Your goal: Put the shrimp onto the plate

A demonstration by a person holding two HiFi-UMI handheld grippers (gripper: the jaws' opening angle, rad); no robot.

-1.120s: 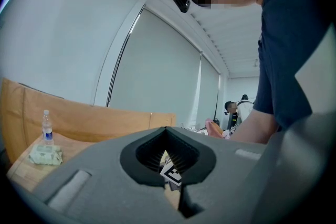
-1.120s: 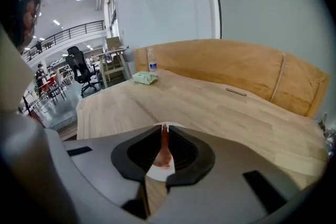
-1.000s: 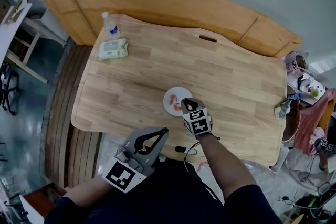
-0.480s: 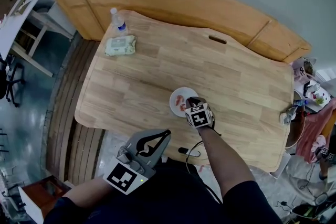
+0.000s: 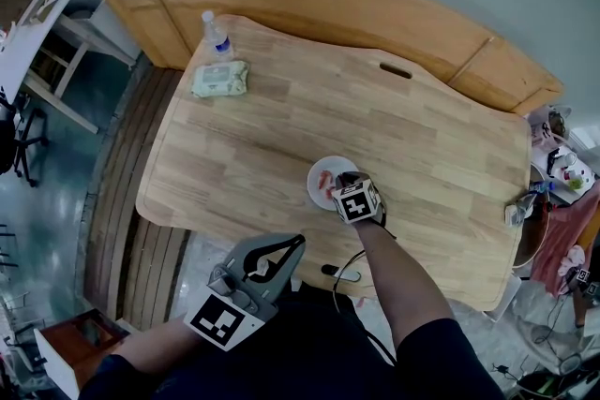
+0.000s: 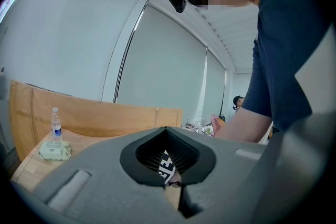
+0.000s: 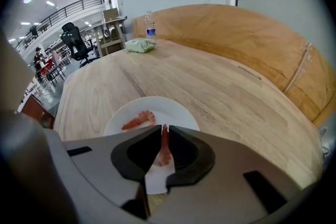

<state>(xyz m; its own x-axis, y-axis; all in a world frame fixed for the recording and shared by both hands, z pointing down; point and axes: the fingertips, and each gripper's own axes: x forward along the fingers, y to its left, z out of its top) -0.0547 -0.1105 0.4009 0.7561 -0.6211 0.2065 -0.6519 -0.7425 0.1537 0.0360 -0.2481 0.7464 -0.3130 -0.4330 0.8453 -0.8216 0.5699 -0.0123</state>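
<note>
**A:** Your right gripper [image 5: 343, 184] is parked right over the plate [image 5: 322, 170]. Its jaws are pinched on a shrimp [image 7: 164, 148] by the thin tail end, and the fat end dangles over the white. So you're at the drop-off step, I'd say.

**B:** Agreed. The other shrimp [image 7: 138, 119] is lying flat on the plate, toward its far left, close to the one you're holding but not touching it. Your left gripper [image 5: 292, 242] sits back by your body, off the edge of the table [image 5: 281, 126]. Its jaws are together on nothing, so it's out of this one.

**A:** Can't tell from your right gripper view whether the dangling end touches the plate yet. I'd ease down a bit so it doesn't bounce, then spread the jaws.

**B:** Heads up though, you're over the near part of the plate, close to the rim. I'd nudge toward the middle before letting go. My guess is the shrimp is slick and might cling to one jaw, so open wide and lift straight up.
</note>
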